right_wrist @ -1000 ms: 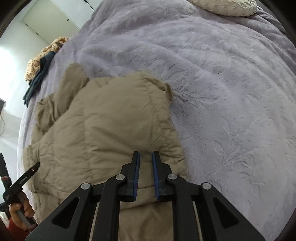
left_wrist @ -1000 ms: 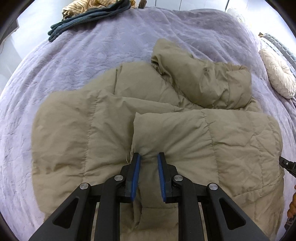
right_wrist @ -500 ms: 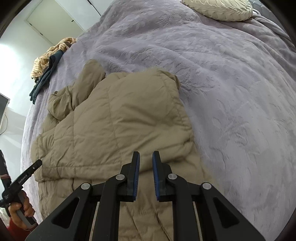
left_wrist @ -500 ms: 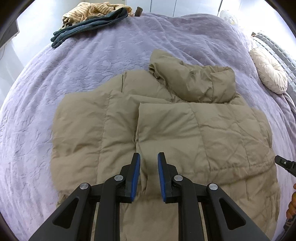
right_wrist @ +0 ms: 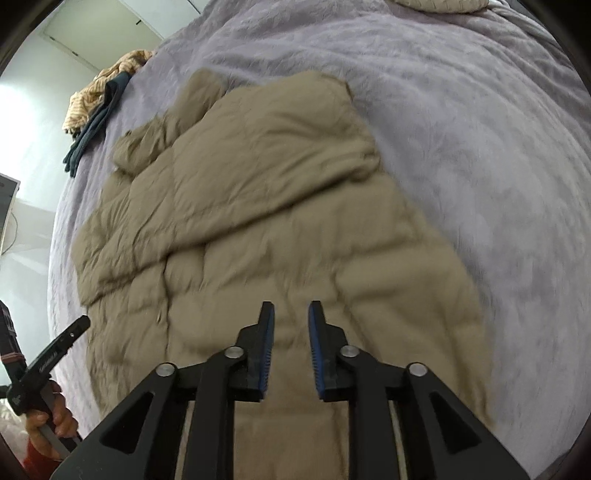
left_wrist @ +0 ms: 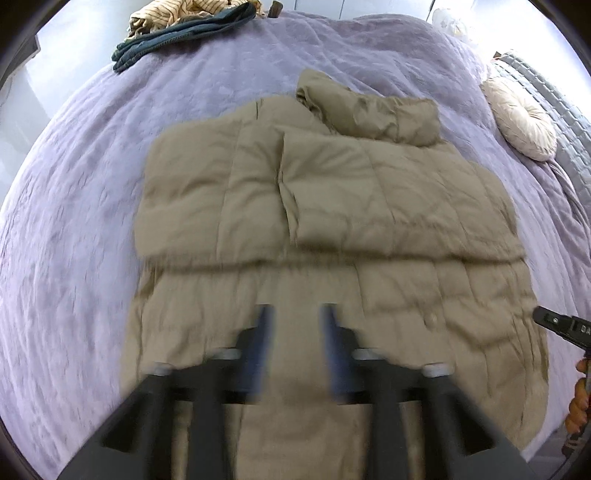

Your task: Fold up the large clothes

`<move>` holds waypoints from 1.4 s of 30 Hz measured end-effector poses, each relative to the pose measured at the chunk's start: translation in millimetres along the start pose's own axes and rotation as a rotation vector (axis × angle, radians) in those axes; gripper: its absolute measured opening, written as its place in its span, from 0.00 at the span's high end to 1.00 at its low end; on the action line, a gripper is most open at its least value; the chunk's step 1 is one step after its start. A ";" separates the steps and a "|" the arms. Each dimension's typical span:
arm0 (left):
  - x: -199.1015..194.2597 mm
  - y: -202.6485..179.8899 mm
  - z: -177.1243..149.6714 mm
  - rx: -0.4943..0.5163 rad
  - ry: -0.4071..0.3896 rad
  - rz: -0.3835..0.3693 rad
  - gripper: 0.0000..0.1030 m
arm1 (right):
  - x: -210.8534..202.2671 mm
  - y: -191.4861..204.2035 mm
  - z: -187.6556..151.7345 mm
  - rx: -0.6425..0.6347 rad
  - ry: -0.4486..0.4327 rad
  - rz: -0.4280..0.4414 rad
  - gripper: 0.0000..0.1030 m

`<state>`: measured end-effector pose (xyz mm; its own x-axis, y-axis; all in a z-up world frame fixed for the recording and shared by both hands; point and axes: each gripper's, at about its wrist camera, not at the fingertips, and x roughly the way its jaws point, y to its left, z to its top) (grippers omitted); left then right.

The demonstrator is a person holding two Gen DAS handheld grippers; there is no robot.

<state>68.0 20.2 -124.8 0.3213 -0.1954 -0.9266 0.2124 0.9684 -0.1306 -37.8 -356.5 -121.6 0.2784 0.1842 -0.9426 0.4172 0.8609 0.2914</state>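
A tan quilted puffer jacket [left_wrist: 332,229] lies on the purple bedspread [left_wrist: 74,221], both sleeves folded in across its chest and the hood bunched at the far end. It also shows in the right wrist view [right_wrist: 258,206]. My left gripper [left_wrist: 297,314] is open and empty, blurred, above the jacket's lower part. My right gripper [right_wrist: 290,310] is open and empty above the jacket's lower right part. The other gripper's tip shows at each view's edge: the right one [left_wrist: 561,325] and the left one [right_wrist: 55,350].
A pile of dark blue and striped tan clothes [left_wrist: 177,29] lies at the bed's far left corner, also in the right wrist view [right_wrist: 96,103]. A round cream cushion [left_wrist: 521,122] lies at the right by a grey quilted headboard [left_wrist: 554,92].
Both grippers have let go of the sleeves and pulled back toward the jacket's hem, opening wider. The sleeves now lie flat across the chest.
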 end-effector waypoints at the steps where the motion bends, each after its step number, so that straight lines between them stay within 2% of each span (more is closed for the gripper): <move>1: -6.7 1.6 -7.5 -0.014 -0.013 -0.012 0.20 | -1.4 1.6 -4.3 0.003 0.006 0.001 0.75; 2: -15.5 2.6 -16.4 -0.023 -0.025 -0.040 0.20 | -2.8 3.0 -9.5 0.007 0.015 0.004 0.75; 4: -21.7 1.8 -27.1 -0.018 0.005 -0.062 0.20 | -4.4 5.7 -18.0 0.011 0.032 0.008 0.74; 9: -33.4 4.5 -50.1 -0.016 0.042 -0.025 0.20 | -11.3 11.9 -37.9 0.010 0.067 0.007 0.72; 11: -37.4 8.4 -58.4 -0.013 0.058 -0.022 0.20 | -16.4 11.4 -45.0 0.014 0.076 0.011 0.60; 13: -41.7 15.3 -67.6 -0.027 0.080 -0.004 0.20 | -23.4 7.8 -53.9 0.035 0.076 0.024 0.34; 18: -50.7 41.6 -96.0 -0.089 0.144 -0.021 0.20 | -36.5 -9.6 -73.9 0.106 0.089 0.050 0.22; 23: -49.0 62.1 -125.2 -0.156 0.225 -0.065 0.20 | -42.4 -37.0 -91.1 0.224 0.106 0.075 0.18; 27: -50.2 75.4 -147.1 -0.215 0.274 -0.115 0.20 | -47.6 -55.9 -103.2 0.302 0.100 0.098 0.00; 33: -52.7 82.7 -169.0 -0.277 0.318 -0.195 0.16 | -49.0 -75.4 -120.5 0.358 0.129 0.114 0.00; 39: -53.8 95.0 -189.3 -0.342 0.369 -0.287 0.16 | -45.2 -107.7 -144.7 0.520 0.141 0.138 0.00; 42: -49.9 103.6 -201.7 -0.377 0.410 -0.328 0.16 | -39.0 -121.9 -156.5 0.588 0.175 0.143 0.00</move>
<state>-112.2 161.4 -163.2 -0.1000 -0.4874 -0.8674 -0.1235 0.8711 -0.4753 -234.9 -394.3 -145.8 0.2418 0.3961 -0.8858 0.8059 0.4265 0.4107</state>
